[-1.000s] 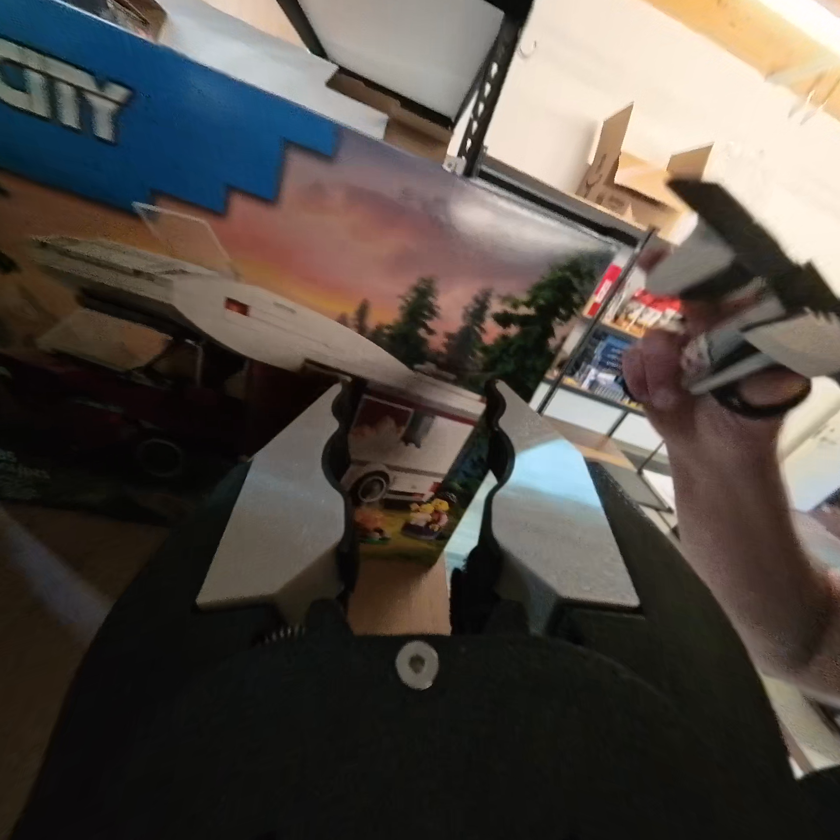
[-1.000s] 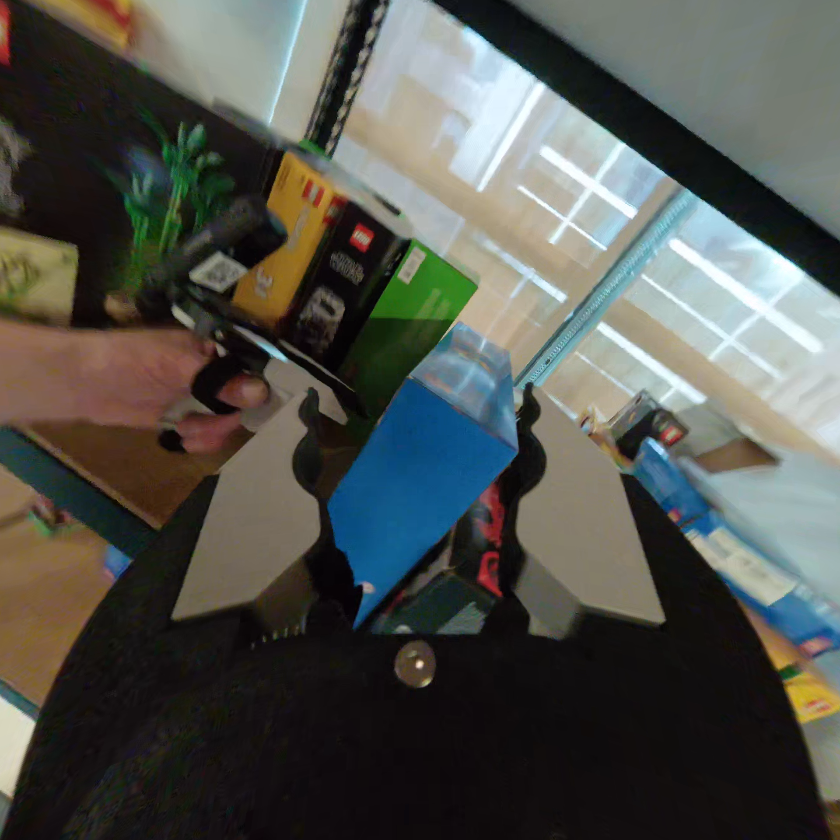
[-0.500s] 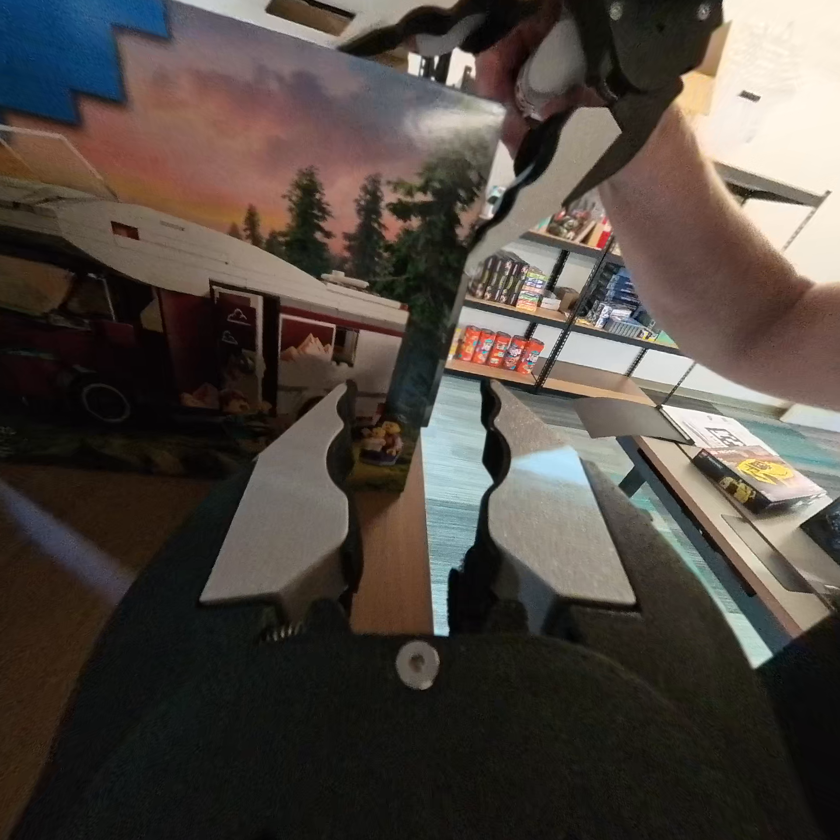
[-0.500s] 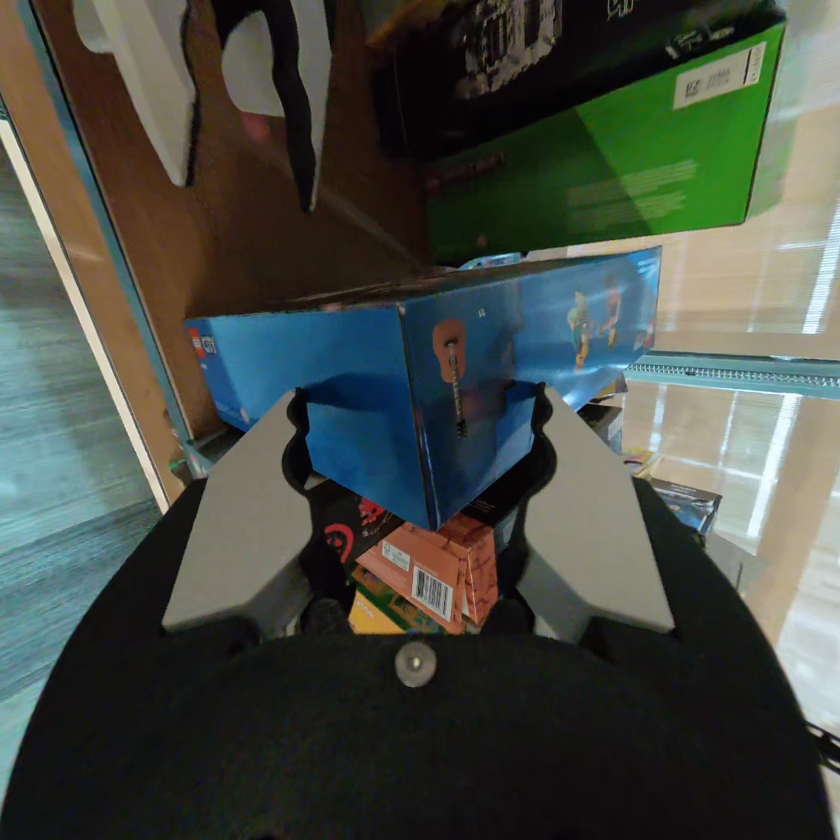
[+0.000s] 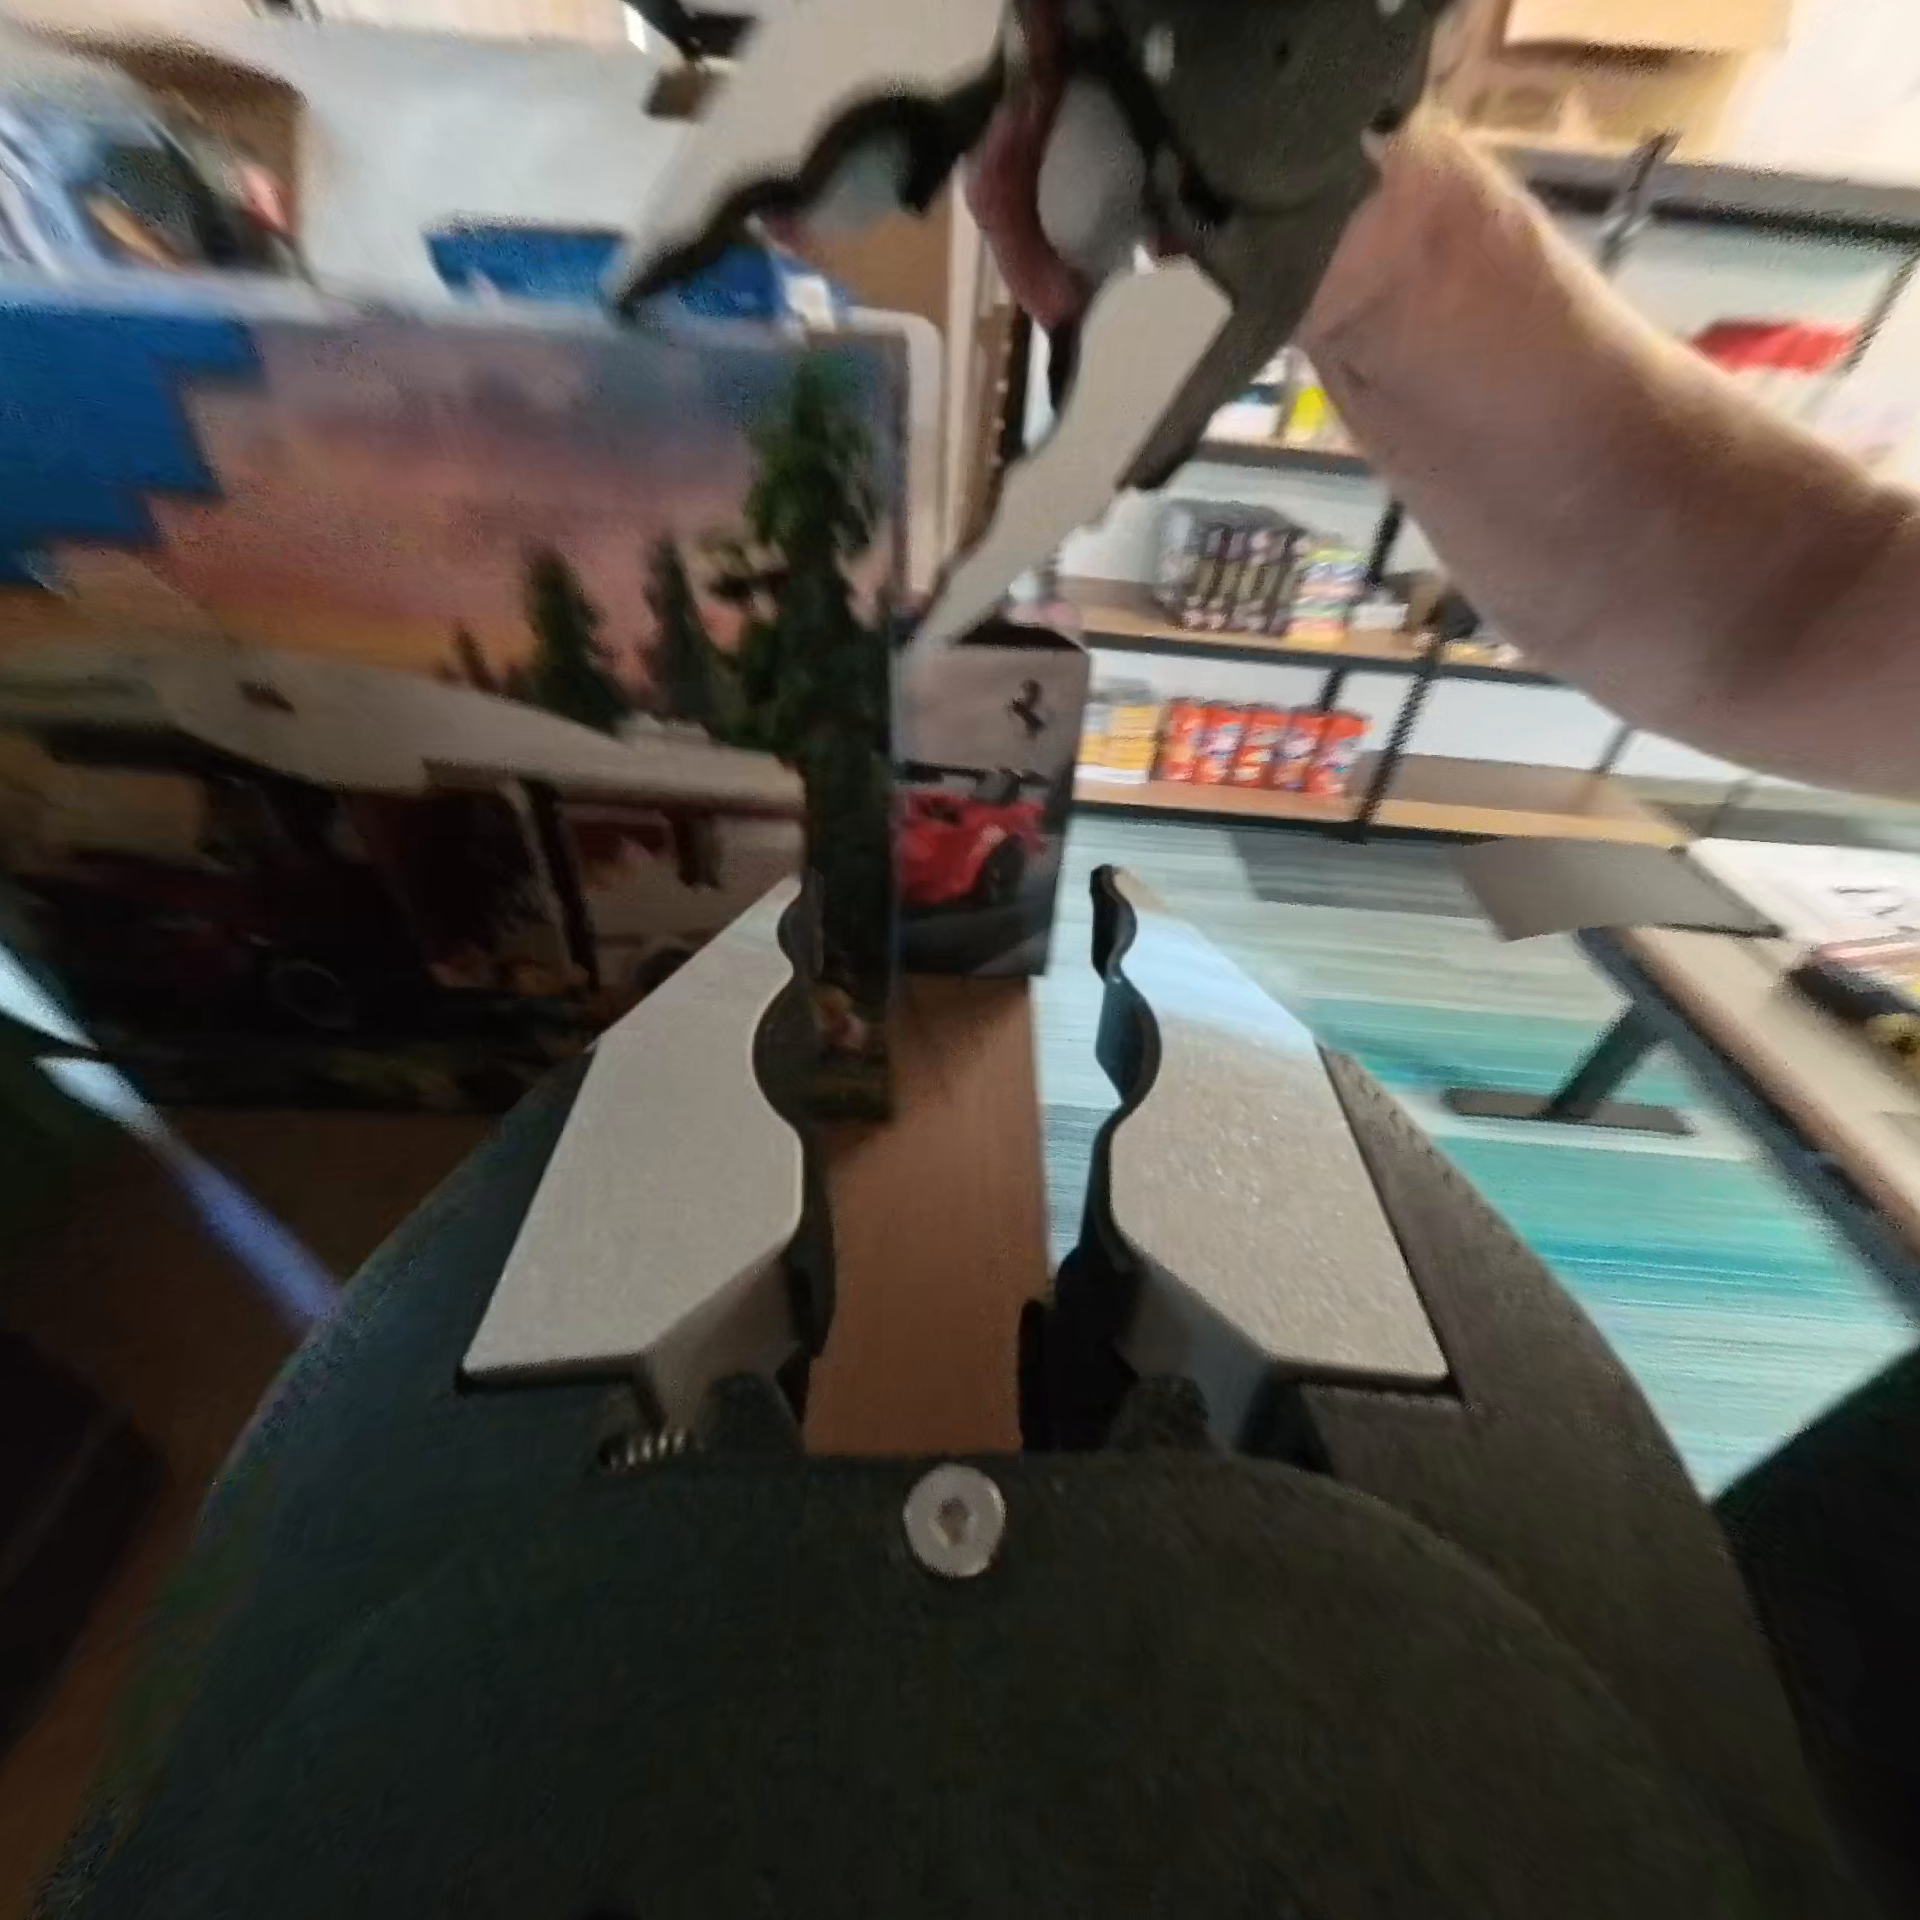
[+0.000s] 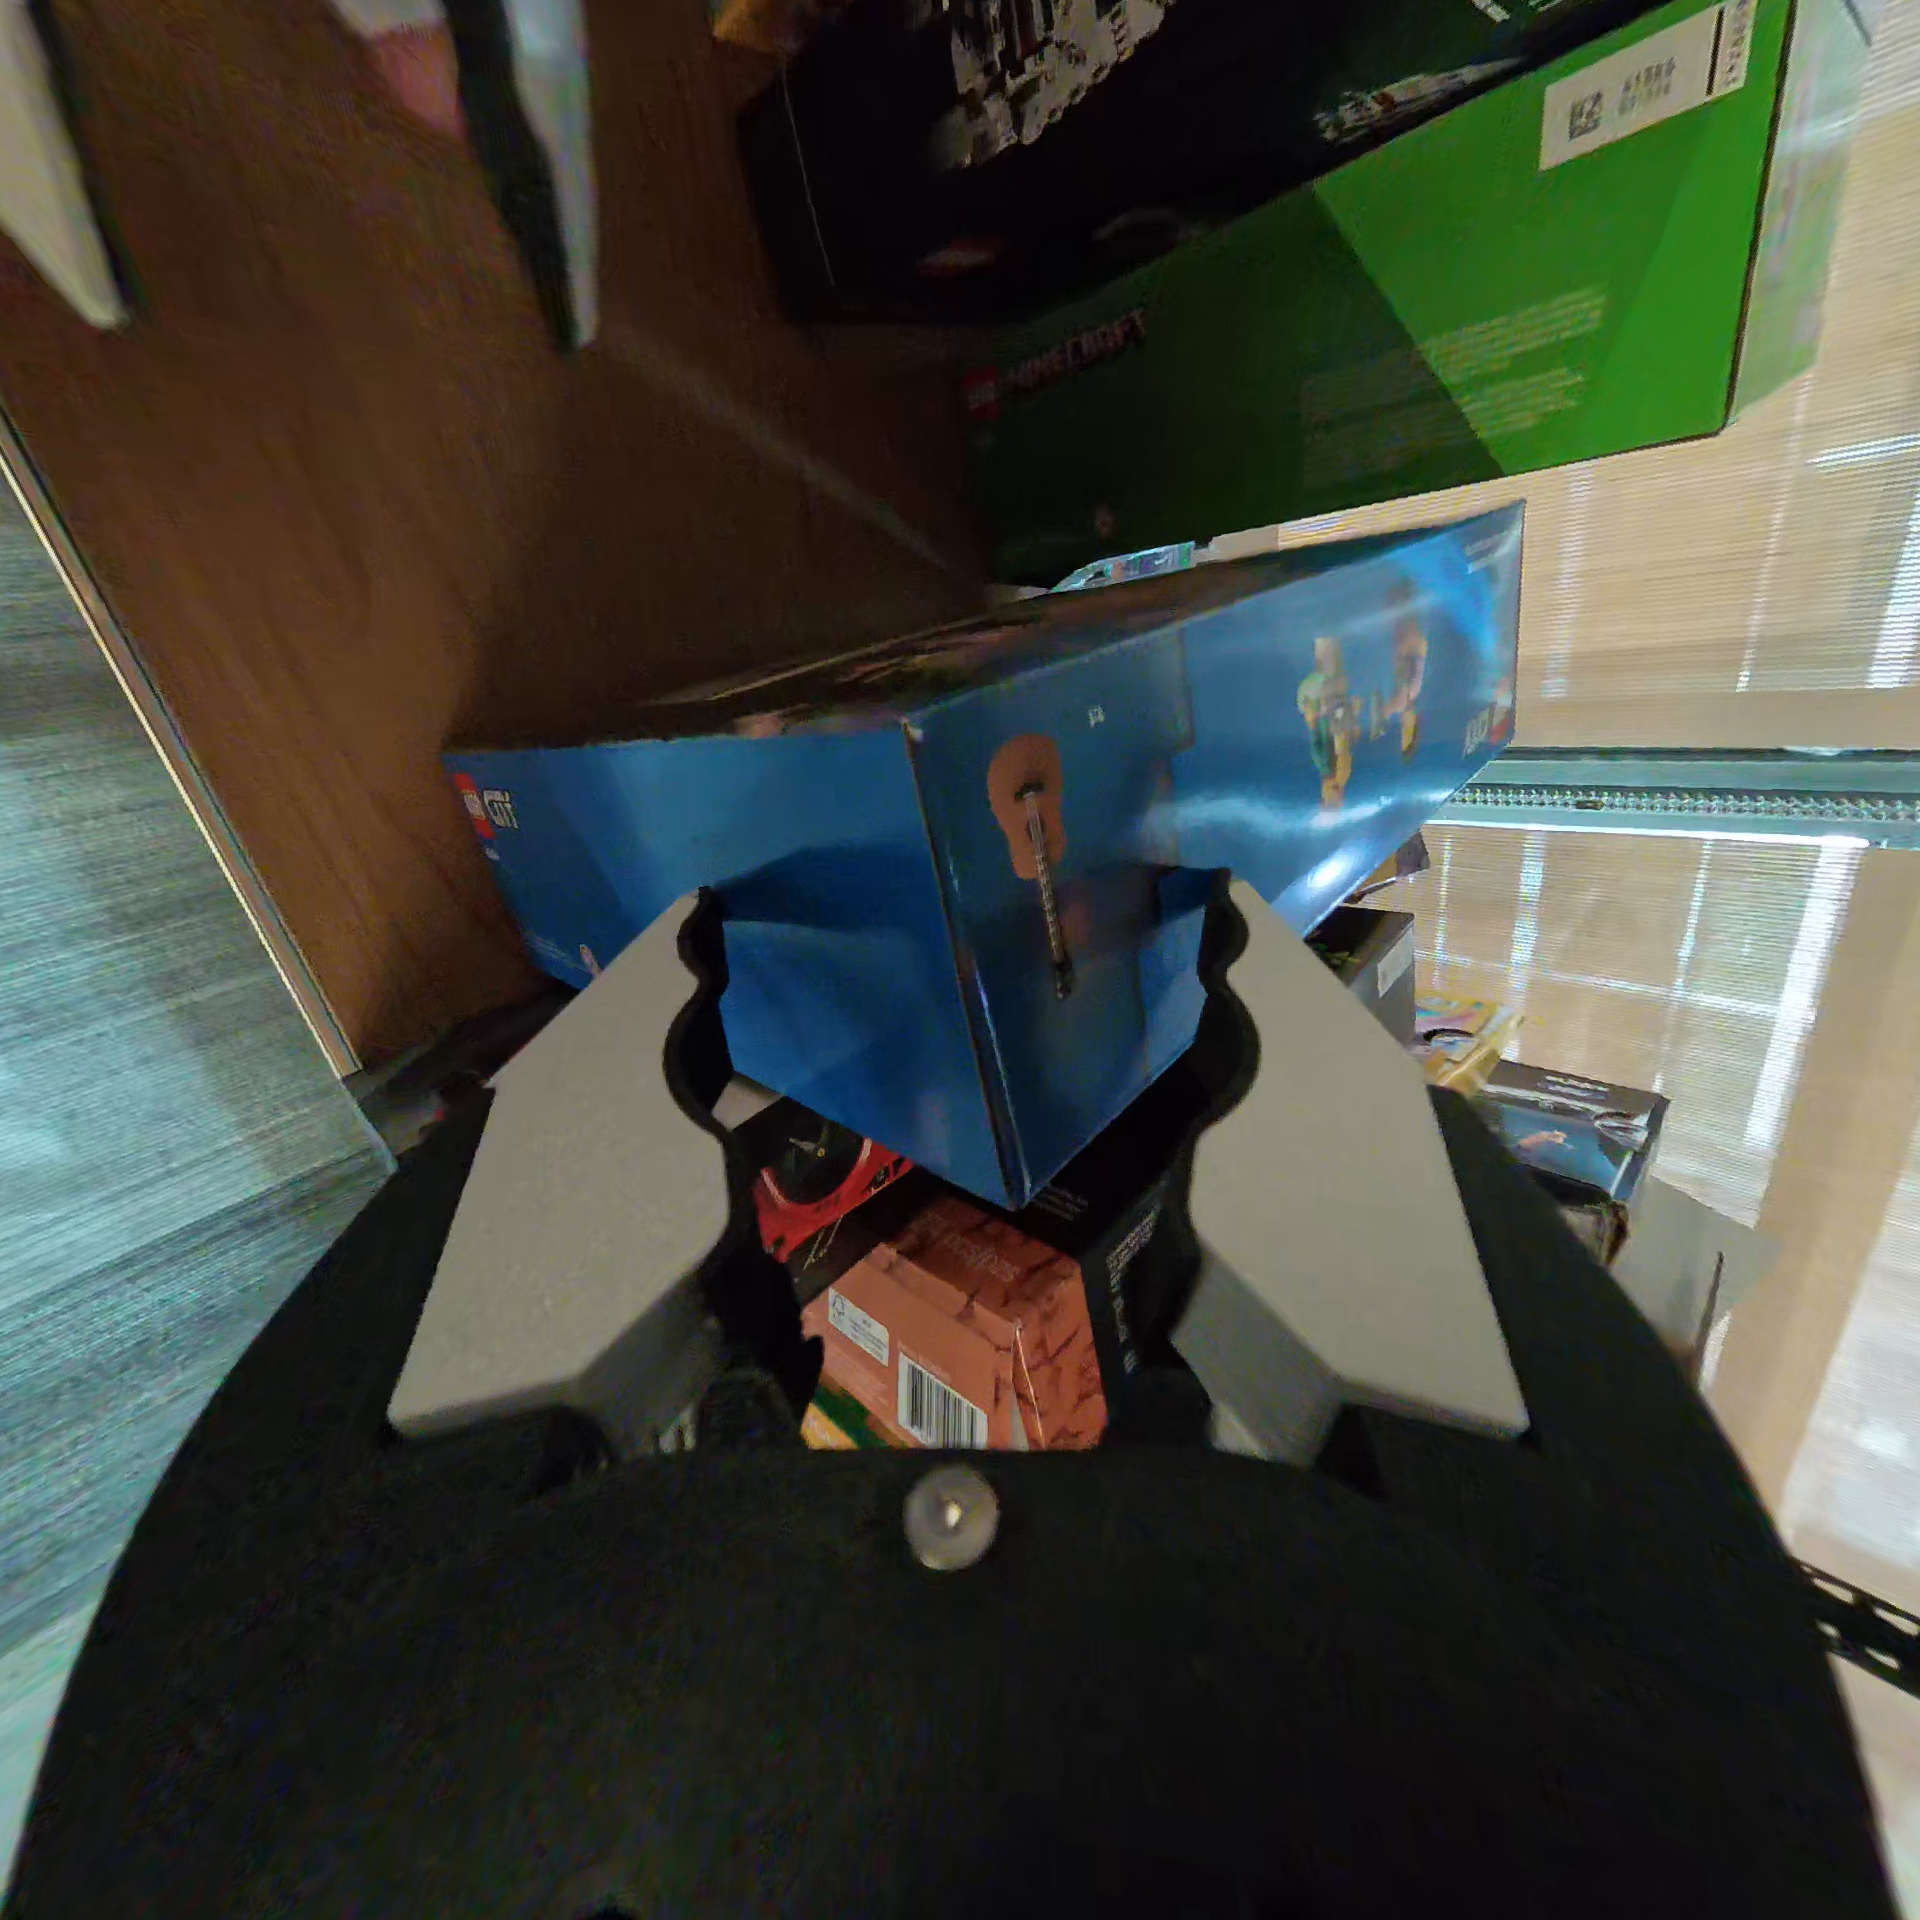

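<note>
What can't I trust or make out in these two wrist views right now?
- Left wrist view: motion blur smears the big camper-picture box; its left part is cut off by the frame edge.
- Left wrist view: whether the left gripper touches that box's end cannot be told; its right finger stands clear.
- Right wrist view: the blue box corner hides the right gripper's pads, so contact is unclear.
- Right wrist view: boxes below are mostly hidden.

Your blue box (image 6: pixel 790 904) is glossy printed cardboard, catching streaks of light. The shelf (image 6: pixel 416 468) under it shows brown wood grain. Your left gripper (image 5: pixel 951 914) has 2 matt, grainy grey plastic fingers (image 5: pixel 1236 1174) with black pads.
</note>
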The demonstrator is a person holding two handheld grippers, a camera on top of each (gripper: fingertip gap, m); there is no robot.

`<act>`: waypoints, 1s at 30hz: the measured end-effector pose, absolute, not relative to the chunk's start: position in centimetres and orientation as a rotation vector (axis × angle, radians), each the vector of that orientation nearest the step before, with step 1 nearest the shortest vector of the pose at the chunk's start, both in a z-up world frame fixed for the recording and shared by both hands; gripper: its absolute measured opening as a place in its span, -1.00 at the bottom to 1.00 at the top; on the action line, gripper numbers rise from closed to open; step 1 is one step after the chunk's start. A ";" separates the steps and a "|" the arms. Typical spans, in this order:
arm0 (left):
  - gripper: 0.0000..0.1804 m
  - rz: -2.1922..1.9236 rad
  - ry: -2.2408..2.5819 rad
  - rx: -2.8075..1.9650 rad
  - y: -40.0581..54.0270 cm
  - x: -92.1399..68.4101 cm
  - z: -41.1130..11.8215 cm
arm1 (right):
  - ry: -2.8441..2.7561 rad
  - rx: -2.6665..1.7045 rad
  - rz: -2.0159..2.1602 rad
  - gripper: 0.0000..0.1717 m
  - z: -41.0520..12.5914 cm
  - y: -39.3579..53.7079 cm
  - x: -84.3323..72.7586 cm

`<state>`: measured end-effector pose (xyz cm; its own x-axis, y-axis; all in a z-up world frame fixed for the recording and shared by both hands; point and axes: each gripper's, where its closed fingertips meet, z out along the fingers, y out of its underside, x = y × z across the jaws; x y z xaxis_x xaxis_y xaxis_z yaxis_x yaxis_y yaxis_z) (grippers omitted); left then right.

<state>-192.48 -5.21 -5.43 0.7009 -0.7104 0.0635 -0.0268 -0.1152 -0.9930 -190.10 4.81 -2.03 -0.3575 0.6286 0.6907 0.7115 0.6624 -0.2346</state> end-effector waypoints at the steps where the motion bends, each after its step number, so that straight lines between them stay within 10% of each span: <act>1: -0.45 -0.564 0.626 -1.595 -4.9 -193.0 -4.0 | -2.083 -1.033 -0.129 0.06 -2.1 4.8 -190.1; 11: -0.49 0.370 0.623 -1.725 6.9 -199.9 14.7 | -2.053 -1.017 -0.052 0.08 -2.2 4.7 -190.3; 30: -0.69 0.876 0.721 -2.566 21.0 -213.0 4.4 | -1.993 -1.083 -0.103 0.11 -2.5 4.7 -190.7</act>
